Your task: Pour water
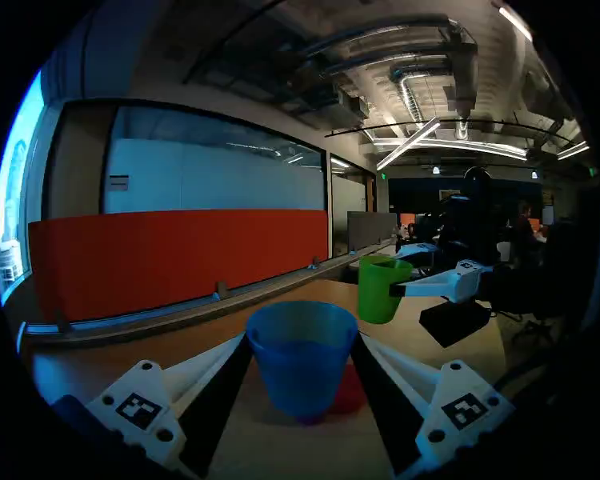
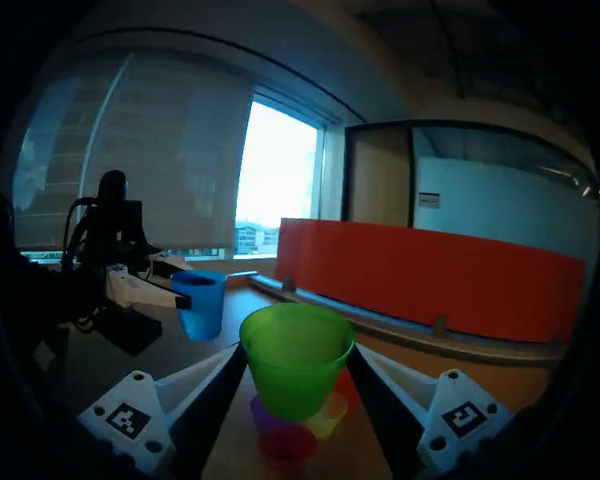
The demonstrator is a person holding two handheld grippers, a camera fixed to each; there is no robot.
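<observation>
Aloft, blue cup (image 1: 302,368) and green cup (image 2: 298,360).

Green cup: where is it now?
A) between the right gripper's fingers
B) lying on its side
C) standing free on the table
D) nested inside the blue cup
A: in the right gripper view the green cup sits upright between the fingers of the right gripper, while the left gripper holds the blue cup.

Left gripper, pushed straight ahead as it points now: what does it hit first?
Probably the orange partition behind the desk; the green cup sits right of that line, though depth is unclear.
</observation>
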